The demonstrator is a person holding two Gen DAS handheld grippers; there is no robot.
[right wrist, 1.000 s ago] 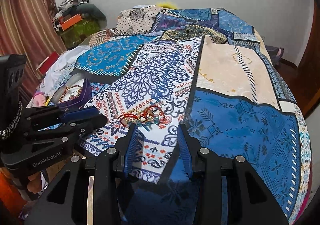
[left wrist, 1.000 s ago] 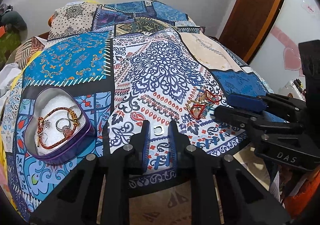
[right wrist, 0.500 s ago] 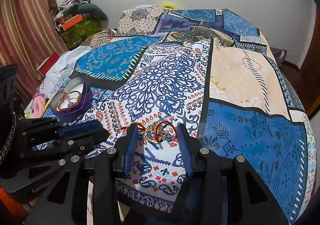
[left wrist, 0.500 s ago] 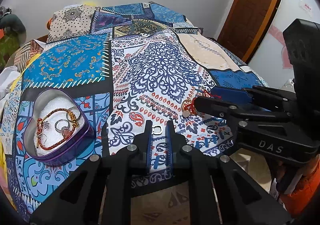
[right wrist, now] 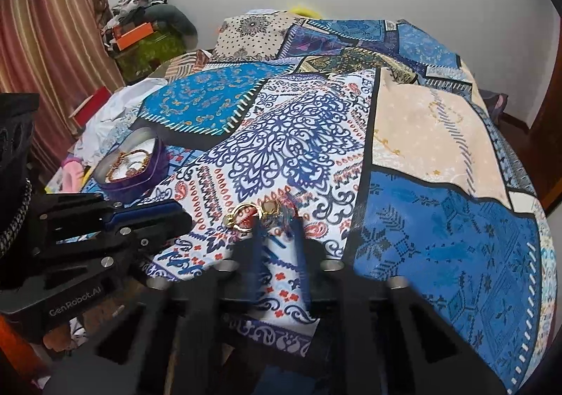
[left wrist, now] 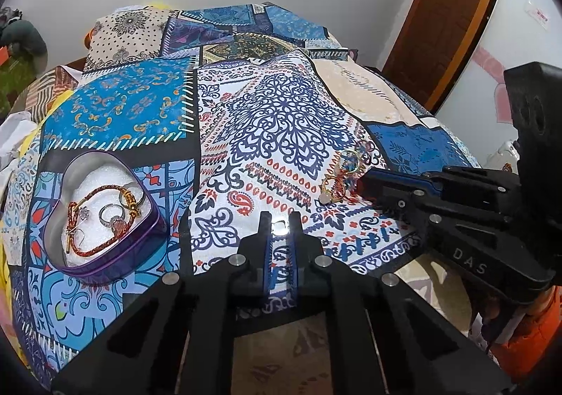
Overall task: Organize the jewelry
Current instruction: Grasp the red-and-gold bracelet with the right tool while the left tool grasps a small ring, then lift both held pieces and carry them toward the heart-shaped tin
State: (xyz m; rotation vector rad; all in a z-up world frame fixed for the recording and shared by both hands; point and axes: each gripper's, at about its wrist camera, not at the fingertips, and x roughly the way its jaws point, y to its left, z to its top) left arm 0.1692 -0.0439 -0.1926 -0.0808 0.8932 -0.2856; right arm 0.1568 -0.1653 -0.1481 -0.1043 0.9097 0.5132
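A purple heart-shaped tin (left wrist: 105, 215) sits on the patterned bedspread and holds a red braided bracelet and rings; it also shows in the right wrist view (right wrist: 135, 164). A small silver piece (left wrist: 279, 226) lies between the tips of my left gripper (left wrist: 280, 219), whose jaws stand a narrow gap apart. A cluster of gold rings and red bangles (right wrist: 261, 215) lies just beyond my right gripper (right wrist: 277, 224), which is open and blurred. The cluster also shows in the left wrist view (left wrist: 342, 177), next to the right gripper's tip.
The bedspread (right wrist: 439, 156) covers the whole bed, and its front edge runs under both grippers. Clothes and boxes are piled at the far left (right wrist: 140, 33). A wooden door (left wrist: 446, 15) stands at the right.
My right gripper has moved forward to the ring and bangle cluster. My left gripper's jaws have narrowed around the small silver piece.
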